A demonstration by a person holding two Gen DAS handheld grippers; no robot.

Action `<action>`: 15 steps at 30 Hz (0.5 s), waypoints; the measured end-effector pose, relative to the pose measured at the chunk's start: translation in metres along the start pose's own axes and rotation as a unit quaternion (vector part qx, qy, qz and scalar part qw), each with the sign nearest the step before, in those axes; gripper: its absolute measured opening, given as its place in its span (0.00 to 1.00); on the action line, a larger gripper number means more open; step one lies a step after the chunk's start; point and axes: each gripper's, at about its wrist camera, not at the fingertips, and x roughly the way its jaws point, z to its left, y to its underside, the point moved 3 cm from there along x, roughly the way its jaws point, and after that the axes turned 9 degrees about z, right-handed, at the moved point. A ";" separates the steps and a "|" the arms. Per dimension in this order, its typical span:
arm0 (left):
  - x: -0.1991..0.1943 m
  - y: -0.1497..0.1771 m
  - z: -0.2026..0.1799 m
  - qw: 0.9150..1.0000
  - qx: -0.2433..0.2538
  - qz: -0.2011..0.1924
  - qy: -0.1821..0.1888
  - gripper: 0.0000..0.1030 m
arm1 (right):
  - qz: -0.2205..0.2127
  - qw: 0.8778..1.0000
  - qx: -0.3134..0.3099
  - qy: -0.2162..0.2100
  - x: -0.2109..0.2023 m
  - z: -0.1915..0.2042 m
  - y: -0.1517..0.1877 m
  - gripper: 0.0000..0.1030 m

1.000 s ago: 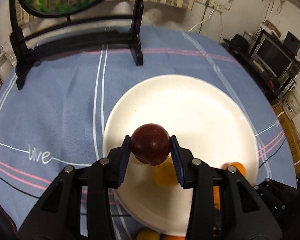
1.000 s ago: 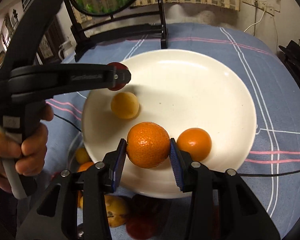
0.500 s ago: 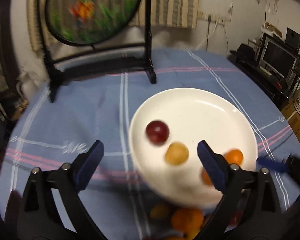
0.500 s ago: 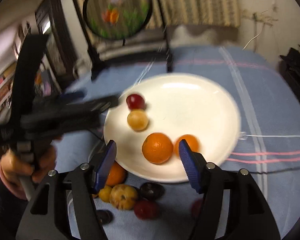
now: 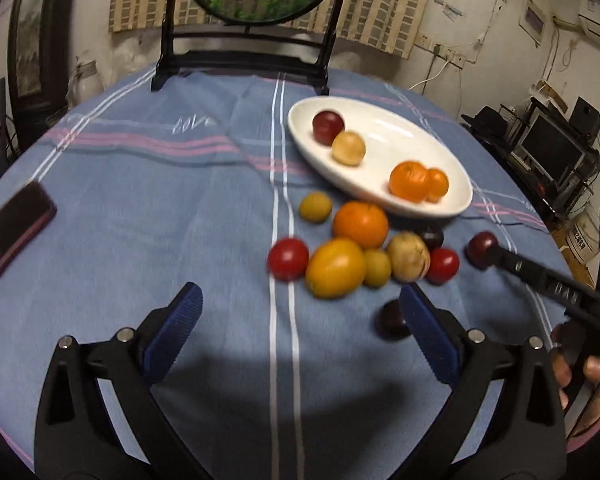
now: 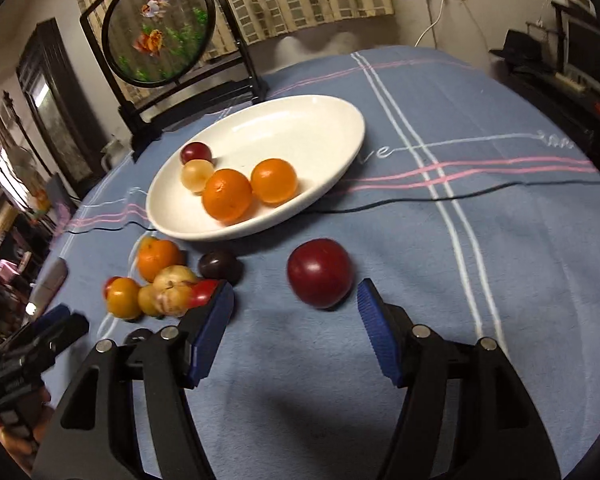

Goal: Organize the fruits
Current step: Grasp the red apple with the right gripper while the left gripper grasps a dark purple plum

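Fruits (image 5: 336, 268) beside white plate (image 5: 456, 200), "love" on tablecloth (image 5: 192, 122), both hand-held grippers spread, empty

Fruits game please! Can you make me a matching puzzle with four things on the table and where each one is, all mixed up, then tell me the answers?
Things:
1. big dark red plum
2. two oranges
3. white plate
4. goldfish picture

Places:
A. standing at the far edge of the table, behind the plate
B. lying side by side in the plate
C. alone on the blue cloth, just ahead of the open right gripper
D. on the cloth, beyond the loose pile of fruit

Pairs: 1-C, 2-B, 3-D, 4-A
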 end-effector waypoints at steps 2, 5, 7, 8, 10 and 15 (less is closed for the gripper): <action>0.004 0.005 -0.003 1.000 0.004 0.012 0.004 0.98 | -0.003 1.000 0.004 0.000 0.000 -0.004 -0.001 0.63; 0.006 0.006 -0.003 0.999 0.011 0.012 0.028 0.98 | 0.006 1.000 0.015 -0.002 0.006 -0.008 -0.003 0.63; 0.008 0.006 0.002 1.000 -0.003 0.017 0.026 0.98 | 0.016 1.000 0.023 -0.006 0.009 -0.012 -0.003 0.63; 0.007 0.006 0.004 0.999 -0.009 0.015 0.028 0.98 | 0.018 0.999 0.027 -0.007 0.010 -0.013 -0.002 0.63; 0.005 0.005 0.008 0.999 -0.023 0.010 0.047 0.98 | 0.020 0.999 0.028 -0.008 0.011 -0.013 -0.004 0.63; 0.009 0.004 0.015 0.997 -0.044 0.016 0.058 0.98 | 0.017 1.000 0.003 0.025 0.016 -0.009 -0.009 0.63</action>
